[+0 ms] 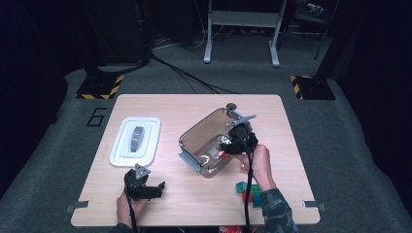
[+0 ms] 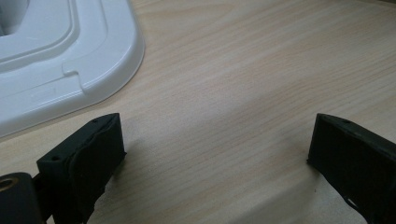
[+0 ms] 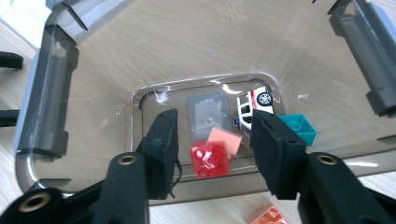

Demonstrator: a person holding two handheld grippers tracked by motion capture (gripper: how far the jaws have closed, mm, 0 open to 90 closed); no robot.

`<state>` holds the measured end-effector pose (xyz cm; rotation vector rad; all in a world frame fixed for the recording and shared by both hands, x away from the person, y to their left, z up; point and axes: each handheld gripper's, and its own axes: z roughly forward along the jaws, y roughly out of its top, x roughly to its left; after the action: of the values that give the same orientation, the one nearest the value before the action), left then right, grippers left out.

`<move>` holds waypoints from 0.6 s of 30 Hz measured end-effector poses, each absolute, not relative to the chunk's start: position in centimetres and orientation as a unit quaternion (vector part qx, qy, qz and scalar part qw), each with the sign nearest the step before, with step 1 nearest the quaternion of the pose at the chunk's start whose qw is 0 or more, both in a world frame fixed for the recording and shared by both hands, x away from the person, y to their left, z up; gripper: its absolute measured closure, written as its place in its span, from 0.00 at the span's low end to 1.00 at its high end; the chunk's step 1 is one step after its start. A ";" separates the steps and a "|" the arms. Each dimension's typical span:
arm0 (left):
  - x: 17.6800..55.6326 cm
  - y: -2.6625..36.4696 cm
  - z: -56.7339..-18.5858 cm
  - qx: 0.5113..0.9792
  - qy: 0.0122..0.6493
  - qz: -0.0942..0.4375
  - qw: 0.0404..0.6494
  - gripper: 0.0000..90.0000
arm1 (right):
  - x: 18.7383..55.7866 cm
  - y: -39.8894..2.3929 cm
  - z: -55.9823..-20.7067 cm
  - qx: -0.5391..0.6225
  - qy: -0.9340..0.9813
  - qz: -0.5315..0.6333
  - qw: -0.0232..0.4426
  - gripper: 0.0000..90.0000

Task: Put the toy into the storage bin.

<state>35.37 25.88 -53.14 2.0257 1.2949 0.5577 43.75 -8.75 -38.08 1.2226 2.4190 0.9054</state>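
While the left gripper (image 1: 154, 187) is resting on the near left of the table (image 1: 194, 104) with jaws spread wide and nothing between them, the right gripper (image 3: 212, 135) is hovering over the clear bin (image 1: 194, 133), jaws parted. A red brick (image 3: 210, 160) is lying loose between them inside the bin, beside a toy car (image 3: 250, 107) and teal brick (image 3: 299, 128). A white lid (image 1: 116, 145) is lying far left.

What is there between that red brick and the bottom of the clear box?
Nothing visible. The red brick sits between the right gripper's open jaws over the clear box, with bare floor beside the toy car.
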 end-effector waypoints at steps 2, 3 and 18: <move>35.4 25.9 -53.1 0.775 0.495 0.213 0.330 0.04 | 43.5 -9.2 -37.8 0.426 0.834 0.322 0.142 0.46; 35.4 25.9 -53.1 0.775 0.495 0.213 0.330 0.04 | 43.4 -9.4 -37.7 0.425 0.831 0.328 0.146 0.42; 35.4 25.9 -53.1 0.775 0.495 0.213 0.330 0.04 | 40.8 -13.6 -37.5 0.447 0.800 0.366 0.160 0.13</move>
<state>35.38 25.89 -53.13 2.0274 1.2945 0.5576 40.80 -13.56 -37.51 1.2774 2.2874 1.0462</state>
